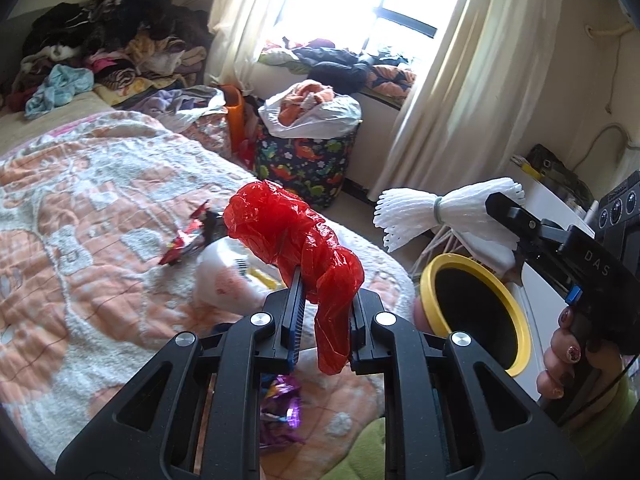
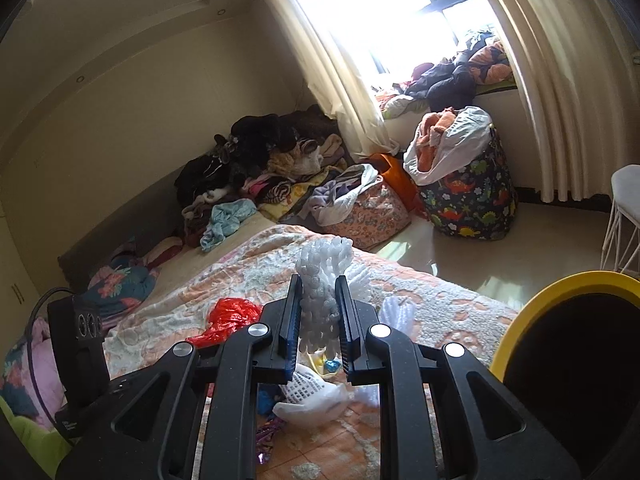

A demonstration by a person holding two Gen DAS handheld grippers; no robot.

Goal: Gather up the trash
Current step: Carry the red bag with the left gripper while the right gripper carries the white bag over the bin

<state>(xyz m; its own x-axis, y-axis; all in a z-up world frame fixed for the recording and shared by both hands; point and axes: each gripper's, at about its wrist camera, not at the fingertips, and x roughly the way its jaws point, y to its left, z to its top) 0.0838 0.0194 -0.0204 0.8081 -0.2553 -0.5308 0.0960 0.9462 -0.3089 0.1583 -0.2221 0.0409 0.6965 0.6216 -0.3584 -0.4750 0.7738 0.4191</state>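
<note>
My left gripper (image 1: 324,280) is shut on a crumpled red plastic bag (image 1: 288,232), held up above the bed. At the right of the left wrist view, my right gripper (image 1: 502,206) is shut on a bundle of white foam netting (image 1: 436,212), just above a yellow-rimmed bin (image 1: 430,280) with a dark inside. In the right wrist view the foam netting (image 2: 320,280) stands up between the right gripper (image 2: 318,292) jaws. The red bag (image 2: 230,316) shows to the left and the bin's rim (image 2: 516,324) to the right. On the blanket lie a red wrapper (image 1: 184,240), a white plastic bag (image 1: 228,276) and a purple wrapper (image 1: 280,404).
An orange-and-white blanket (image 1: 80,200) covers the bed. A clothes pile (image 1: 108,40) sits at the bed's far end. A dinosaur-print basket (image 1: 304,160) full of laundry stands by the curtained window. A white wire stool (image 2: 624,216) stands at the right. A hand (image 1: 568,356) grips the right handle.
</note>
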